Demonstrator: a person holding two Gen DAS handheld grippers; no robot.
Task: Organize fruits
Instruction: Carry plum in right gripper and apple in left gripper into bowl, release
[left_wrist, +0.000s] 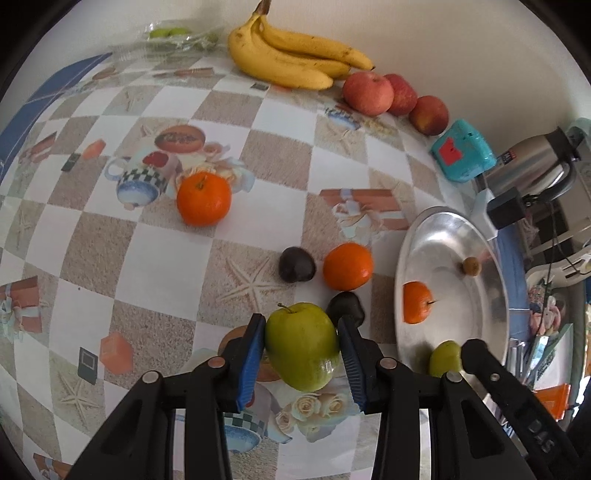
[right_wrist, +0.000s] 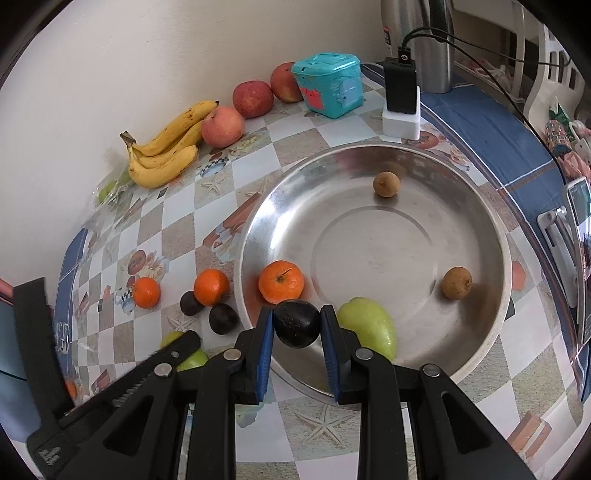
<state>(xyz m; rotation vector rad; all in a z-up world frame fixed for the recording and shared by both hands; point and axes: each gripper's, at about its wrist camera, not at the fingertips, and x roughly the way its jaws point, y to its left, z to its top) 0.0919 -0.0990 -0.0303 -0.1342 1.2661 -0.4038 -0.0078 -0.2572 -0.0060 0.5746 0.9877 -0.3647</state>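
Over the steel dish's near rim (right_wrist: 369, 155) my right gripper (right_wrist: 297, 326) pinches a dark plum (right_wrist: 295, 325), nearer than my left gripper (left_wrist: 302, 347), clamping a green apple (left_wrist: 301, 343) above the tablecloth left of that dish

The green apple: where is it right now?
The green apple sits between the left gripper's fingers in the left wrist view, above the tablecloth, left of the steel bowl and near a dark plum.
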